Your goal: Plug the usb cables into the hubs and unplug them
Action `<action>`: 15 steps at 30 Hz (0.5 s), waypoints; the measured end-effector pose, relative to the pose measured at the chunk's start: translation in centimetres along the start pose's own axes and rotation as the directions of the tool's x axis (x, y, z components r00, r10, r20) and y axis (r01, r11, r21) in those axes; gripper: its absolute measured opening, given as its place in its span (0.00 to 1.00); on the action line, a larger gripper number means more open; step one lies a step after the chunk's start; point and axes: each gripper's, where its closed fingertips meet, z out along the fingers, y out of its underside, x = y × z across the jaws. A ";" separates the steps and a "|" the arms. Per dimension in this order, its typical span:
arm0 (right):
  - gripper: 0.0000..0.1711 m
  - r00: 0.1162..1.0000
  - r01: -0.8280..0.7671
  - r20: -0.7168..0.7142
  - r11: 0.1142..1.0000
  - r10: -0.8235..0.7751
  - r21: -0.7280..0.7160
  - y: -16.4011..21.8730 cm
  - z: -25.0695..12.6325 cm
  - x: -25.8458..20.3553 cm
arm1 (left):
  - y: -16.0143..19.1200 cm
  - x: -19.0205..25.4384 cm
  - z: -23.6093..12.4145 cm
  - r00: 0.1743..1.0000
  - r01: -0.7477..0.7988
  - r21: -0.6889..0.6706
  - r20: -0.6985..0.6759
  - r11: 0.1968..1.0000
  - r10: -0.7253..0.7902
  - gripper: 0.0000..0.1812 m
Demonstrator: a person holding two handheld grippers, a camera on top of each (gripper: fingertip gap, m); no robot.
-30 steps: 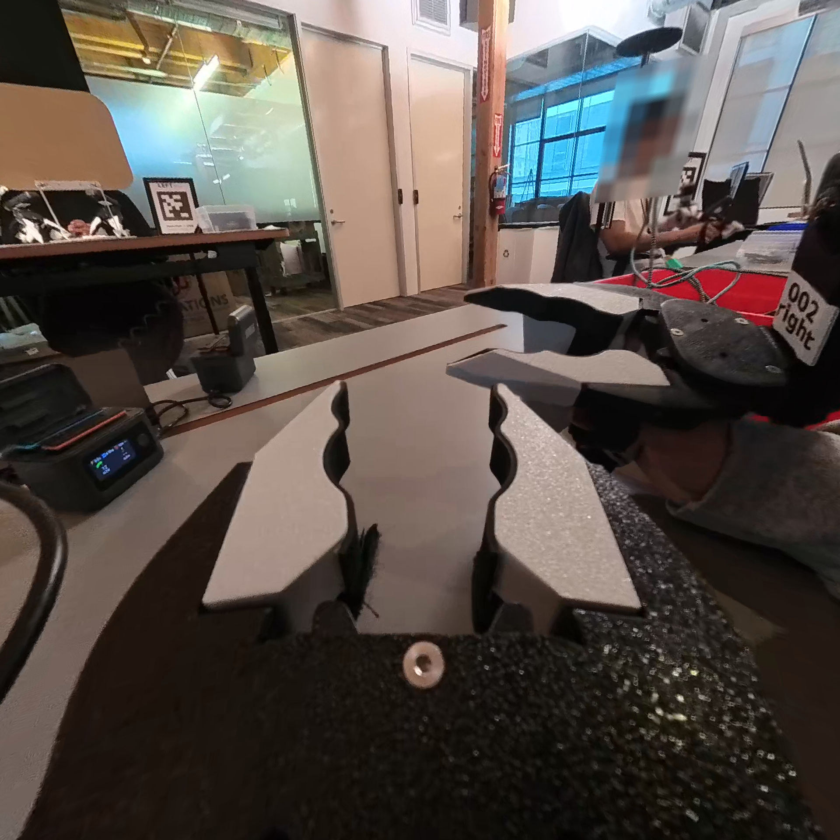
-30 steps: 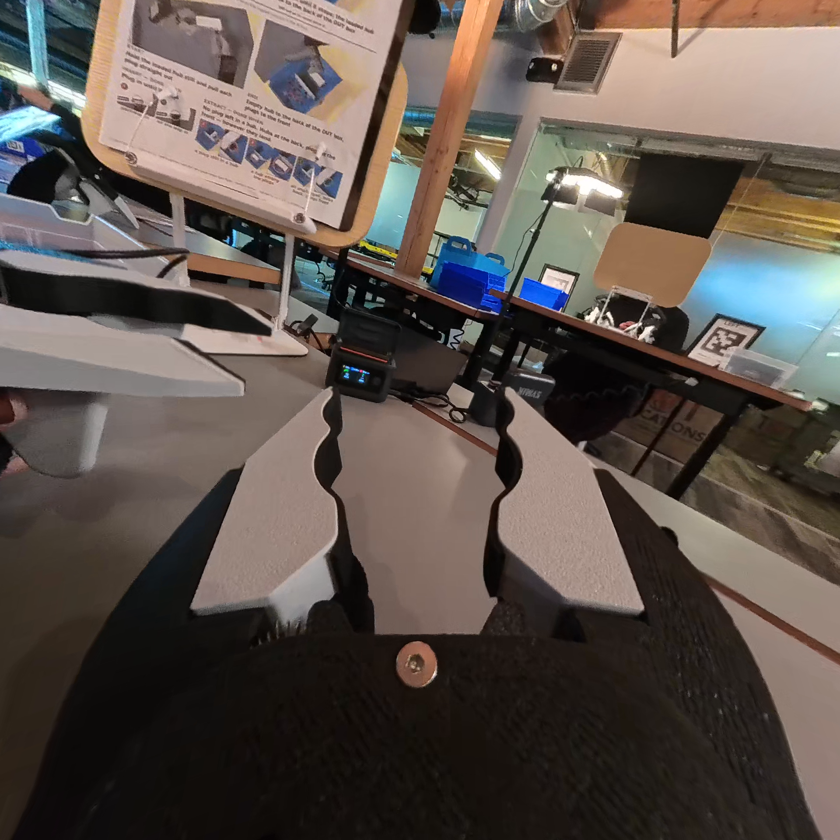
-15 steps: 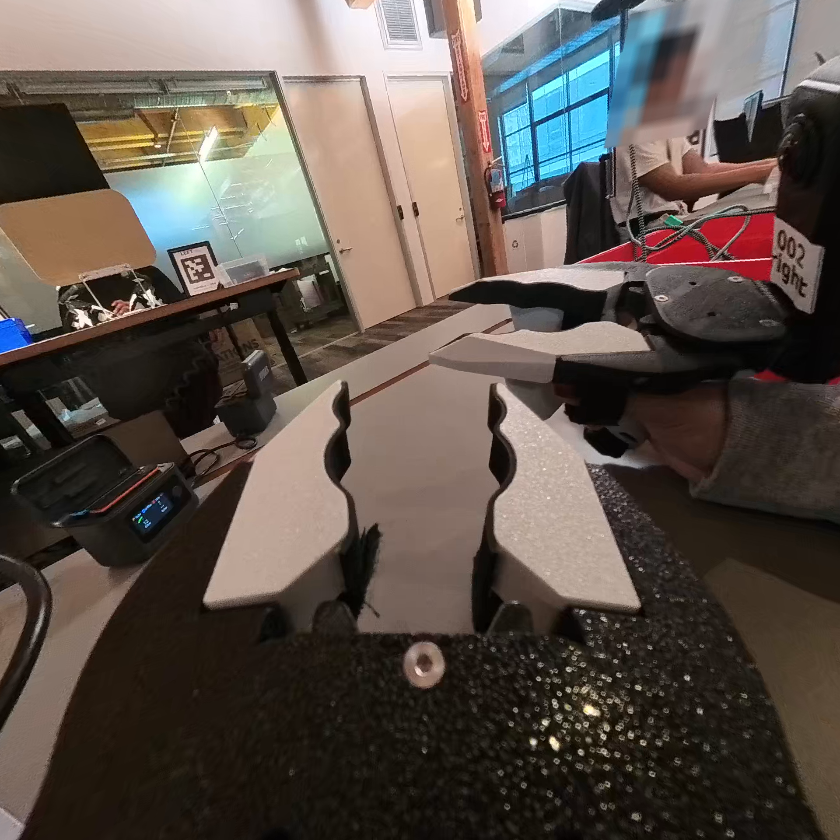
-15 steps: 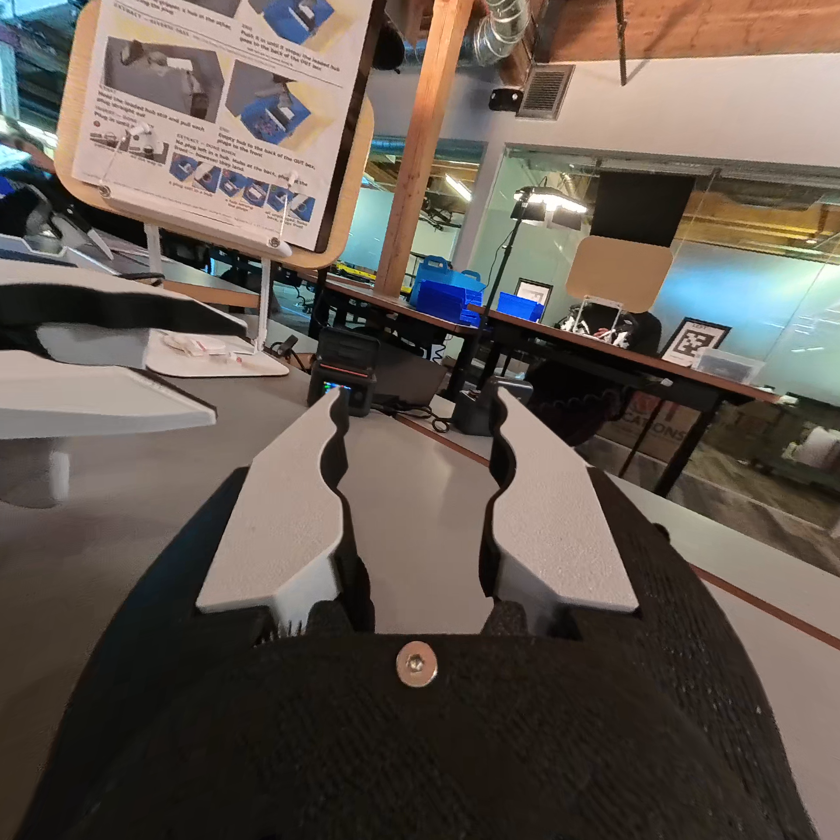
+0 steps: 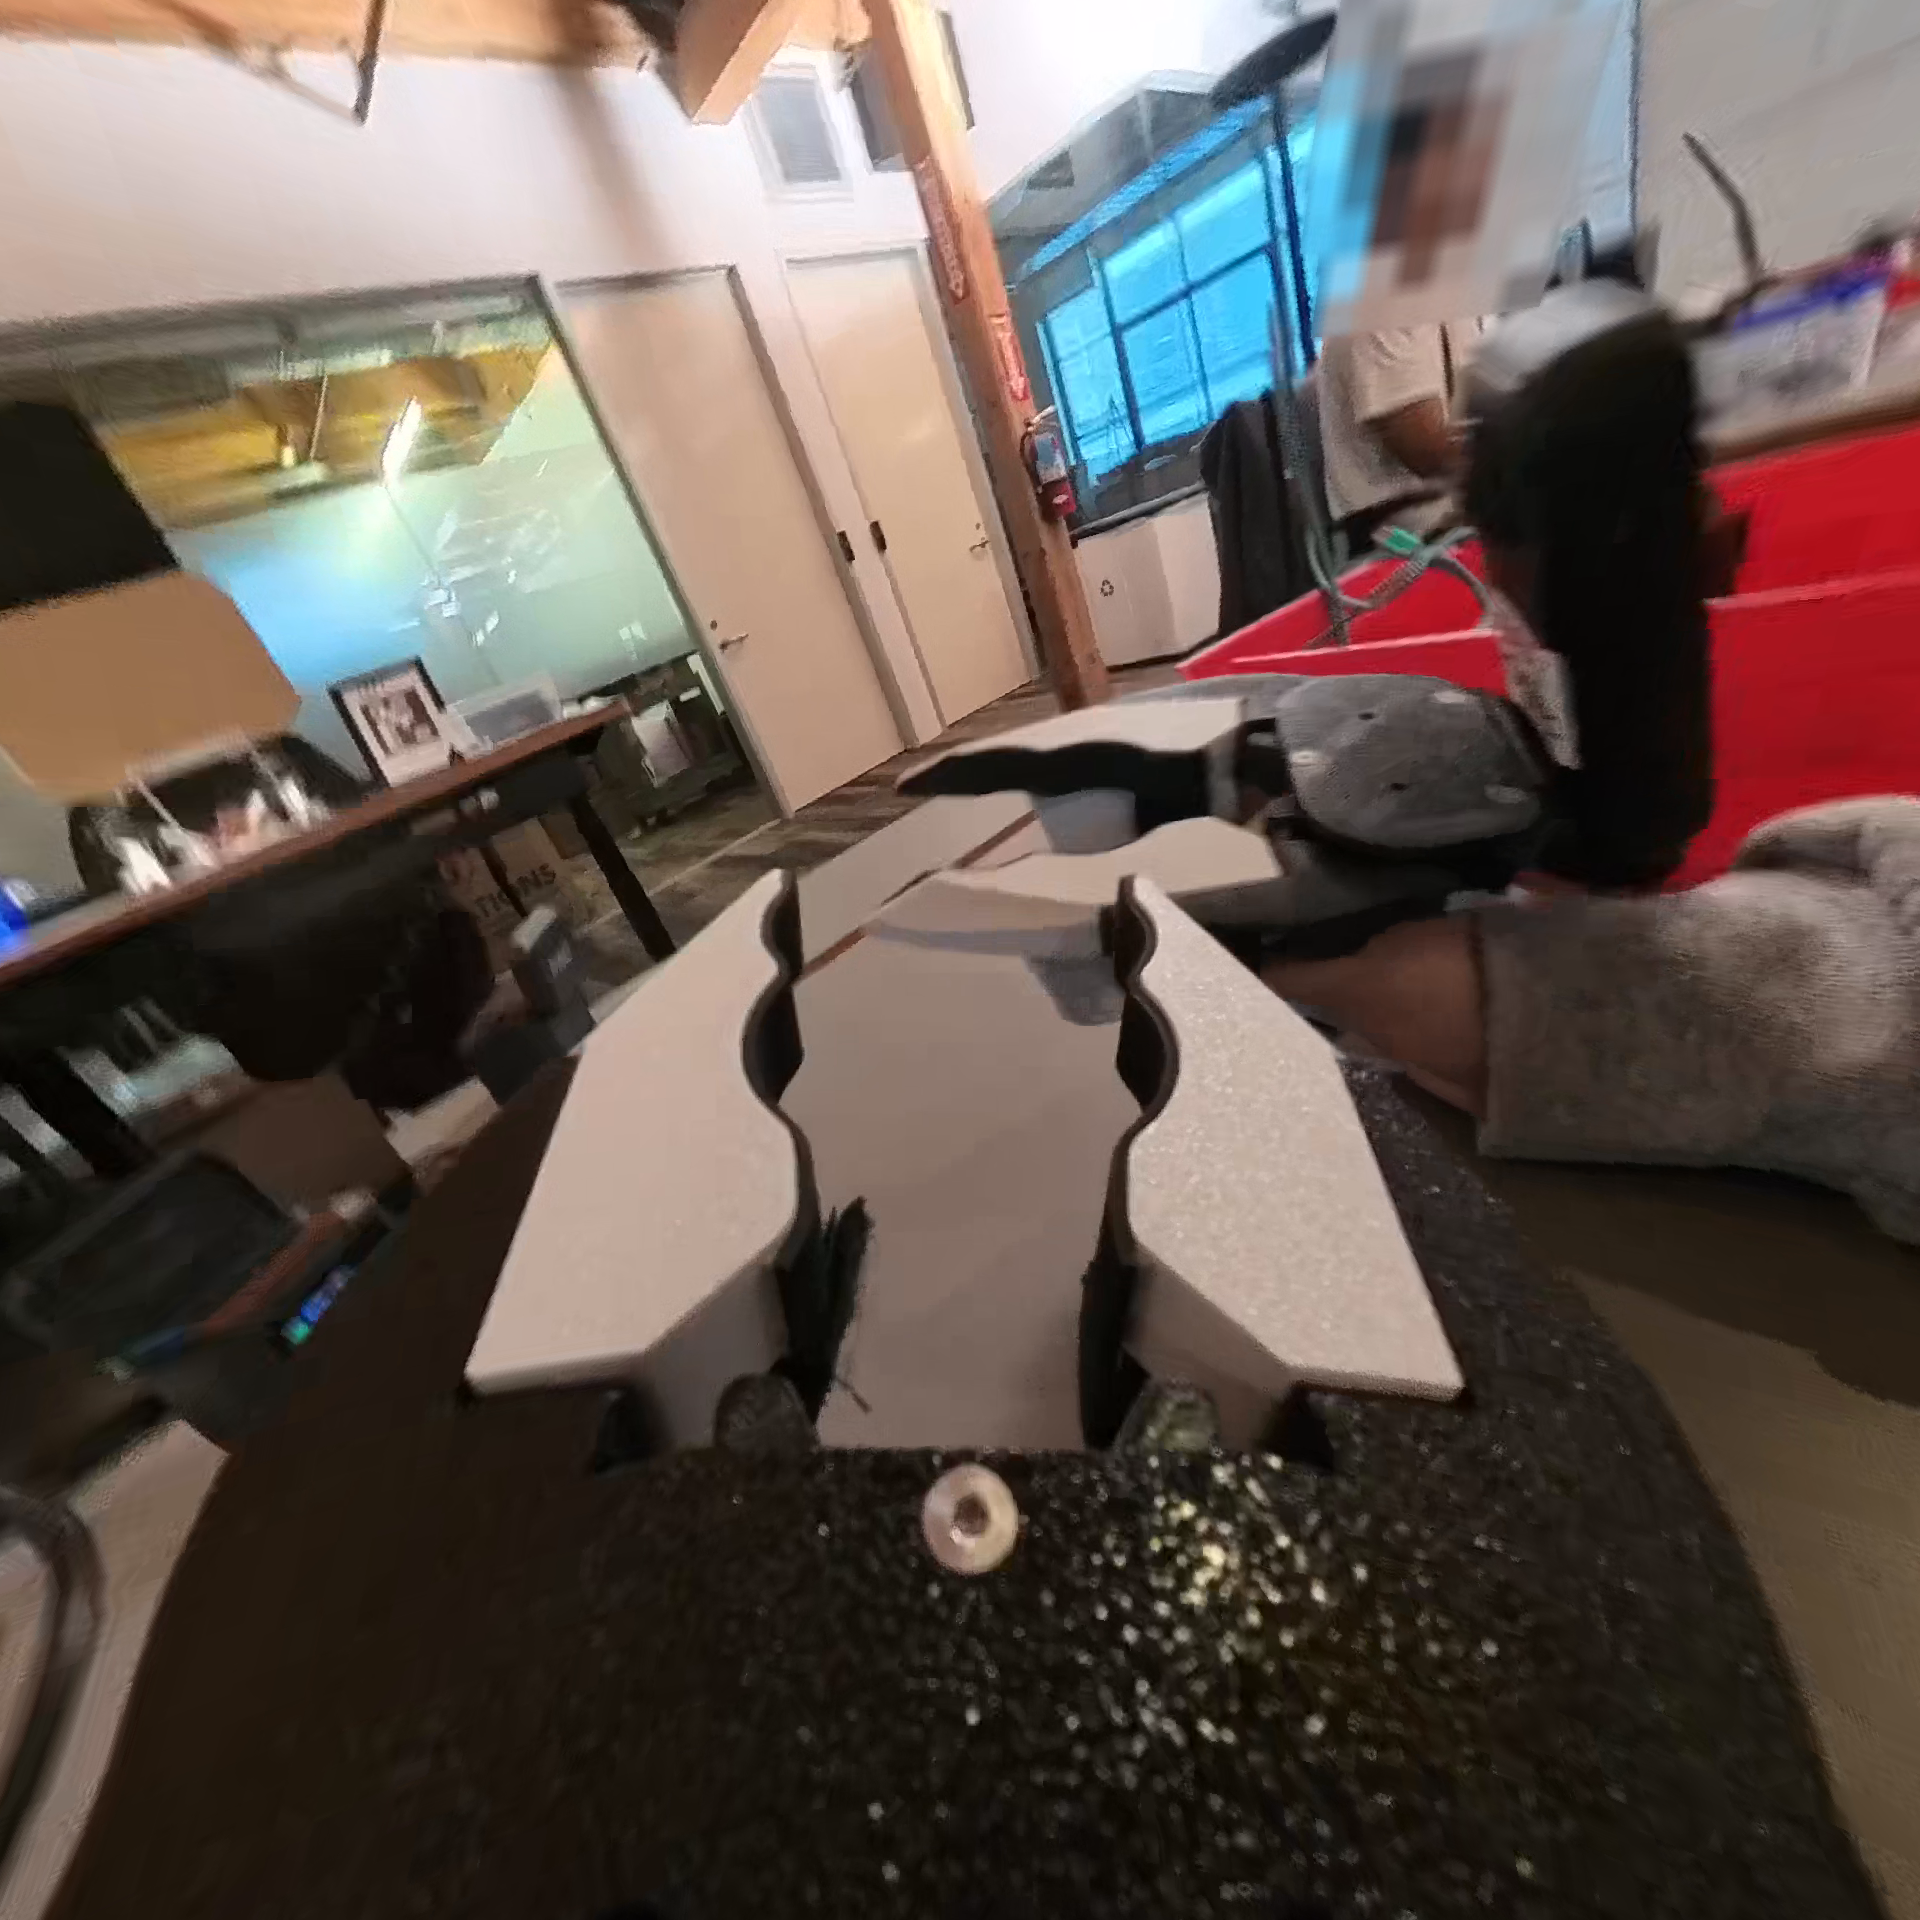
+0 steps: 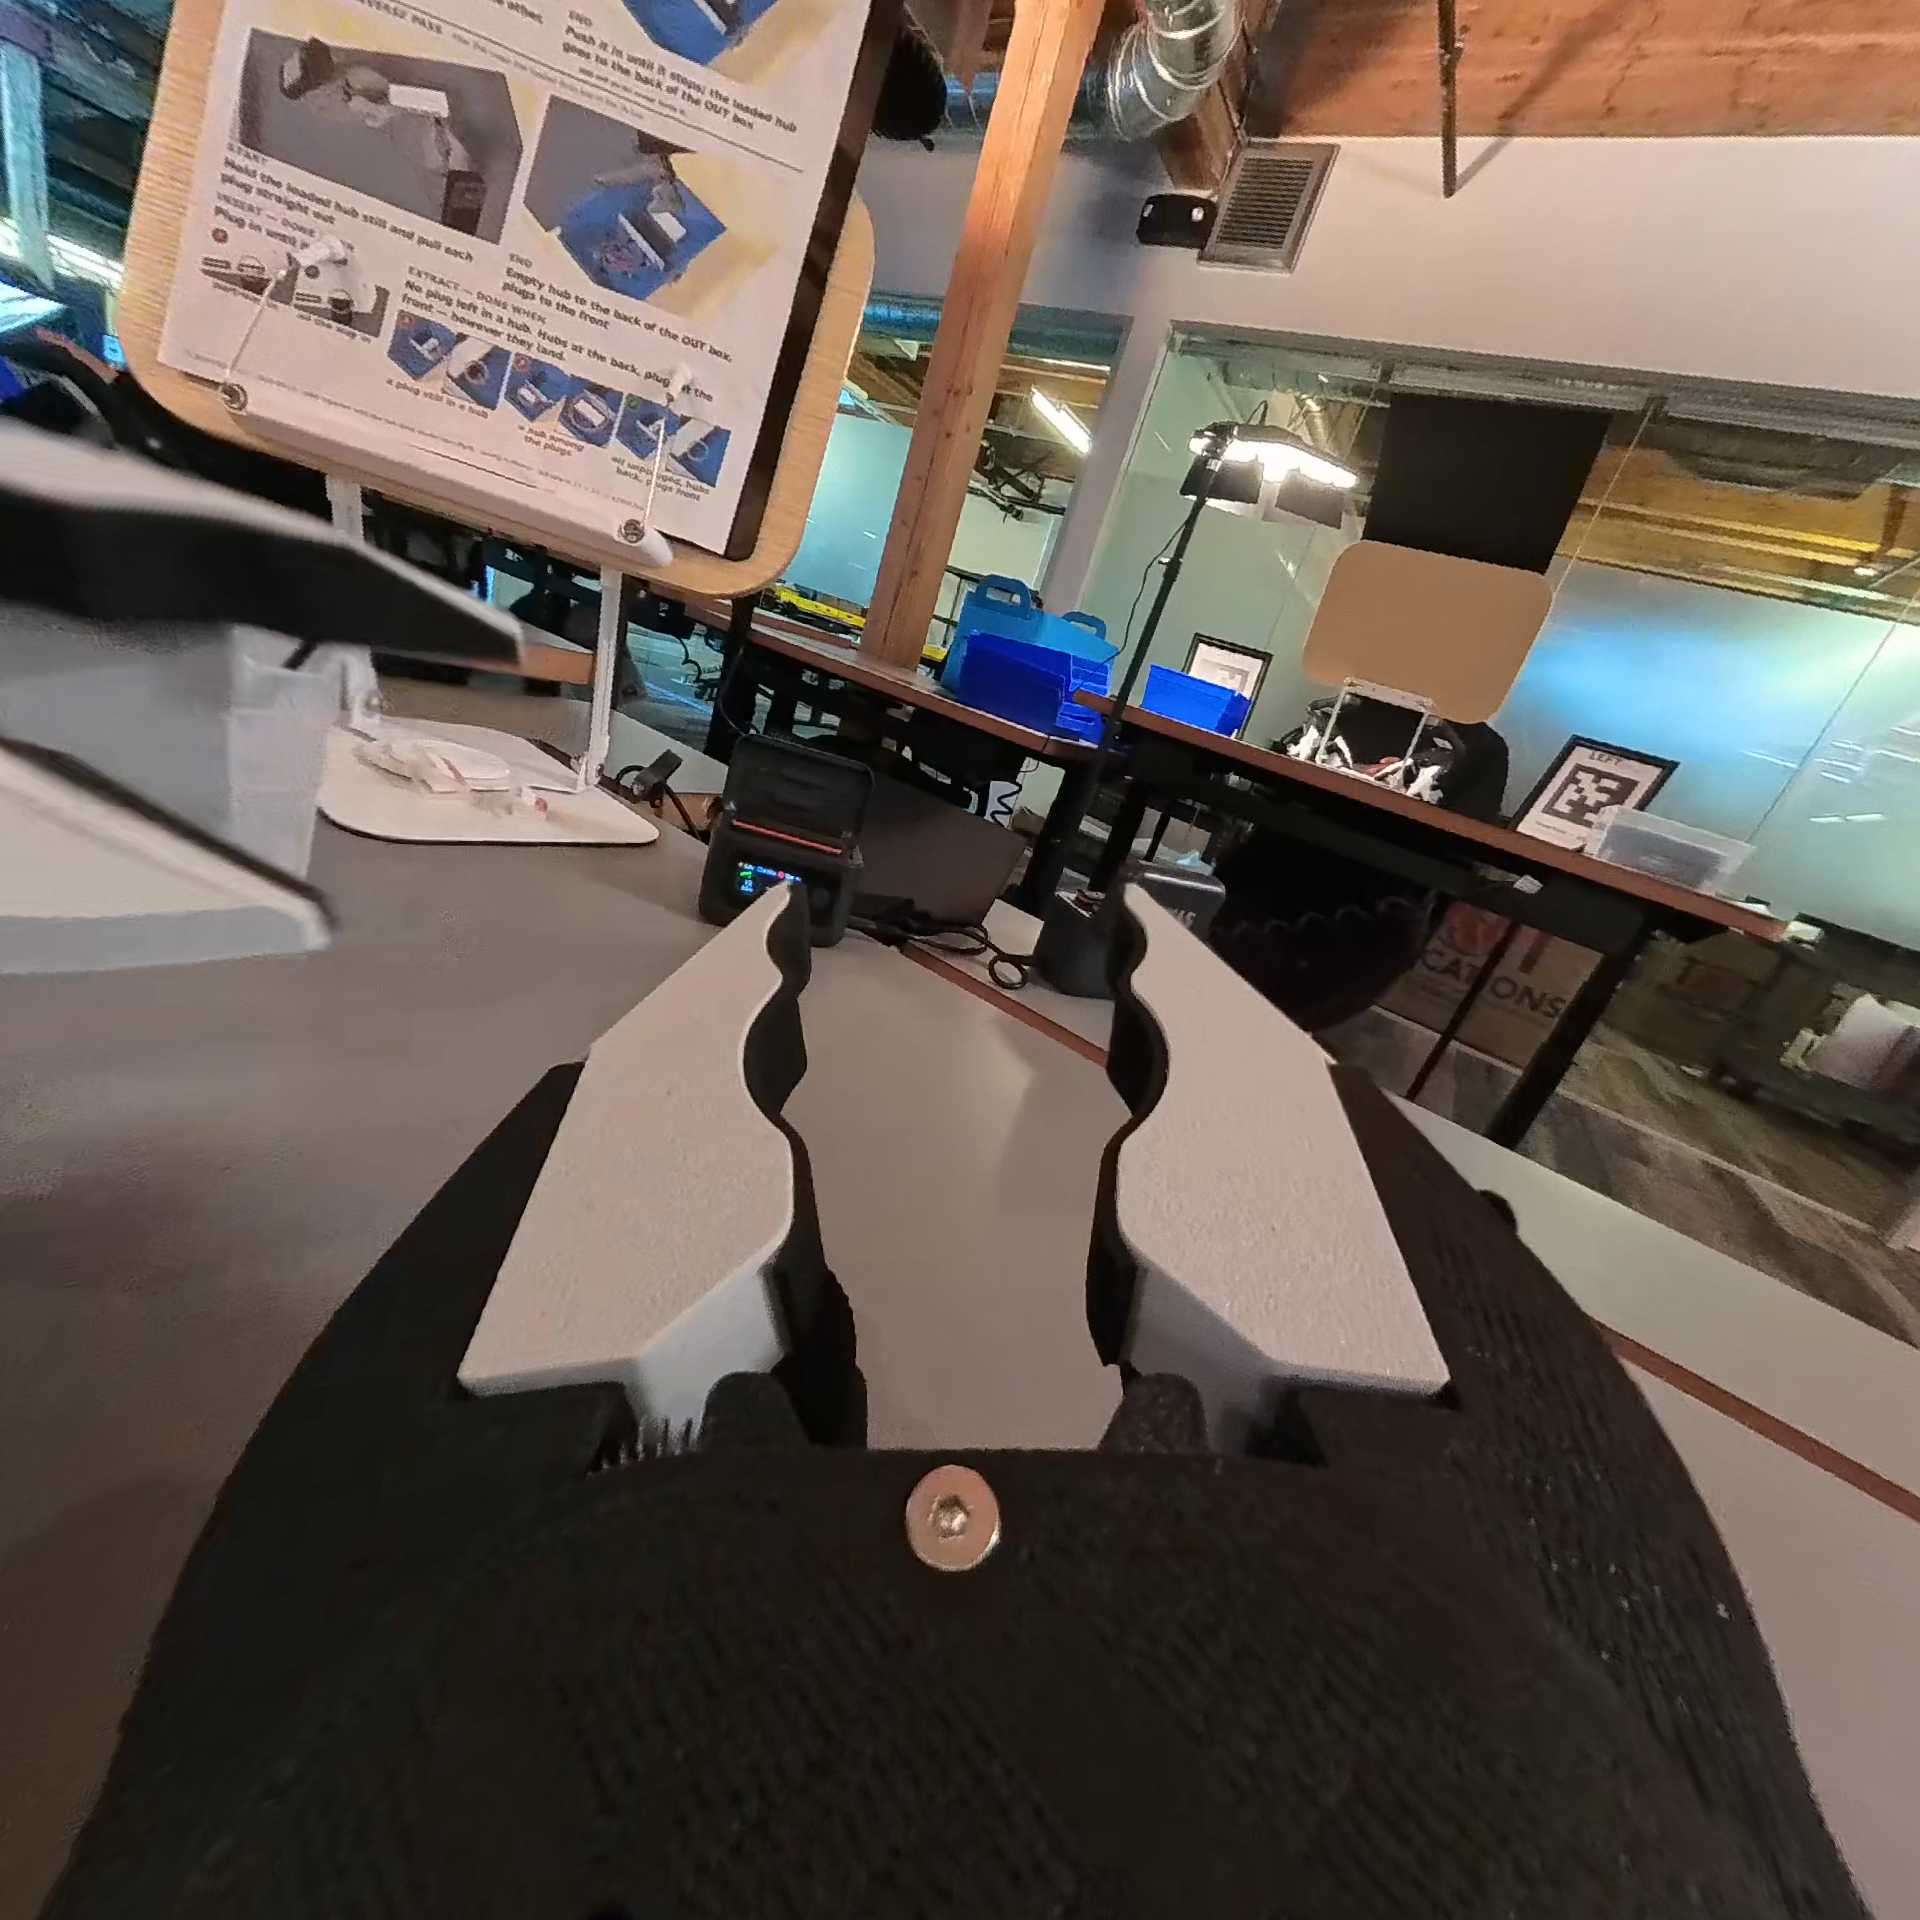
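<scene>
No hub or plug is between either pair of jaws. My left gripper (image 5: 956, 904) is open and empty, low over the grey table (image 5: 966, 1122). My right gripper (image 6: 956, 914) is open and empty over the same table (image 6: 260, 1091). In the left wrist view the right gripper's fingers (image 5: 1091, 764) reach in from the right, just beyond my left fingertips, held by a hand in a grey sleeve (image 5: 1662, 997). In the right wrist view the left gripper's fingers (image 6: 156, 561) show at the left edge. Green and grey cables (image 5: 1392, 561) hang over a red bin (image 5: 1829, 623).
An instruction board (image 6: 499, 260) stands on a white base (image 6: 488, 800) at the back left. A small black device with a lit screen (image 6: 784, 852) sits behind the fingertips, with black cords (image 6: 977, 951) beside it. Blue bins (image 6: 1039, 655) stand on a farther table. A person sits behind the red bin.
Both grippers have tipped upward, so more ceiling shows. The right gripper's fingers now lie straight ahead of my left fingertips. Both jaws stay open.
</scene>
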 end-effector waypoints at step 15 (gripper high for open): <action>0.29 1.000 0.020 0.005 1.000 -0.020 0.018 -0.4 -0.3 -0.1 | -10.8 -16.2 -17.0 0.928 0.013 -0.447 0.339 0.894 0.156 0.22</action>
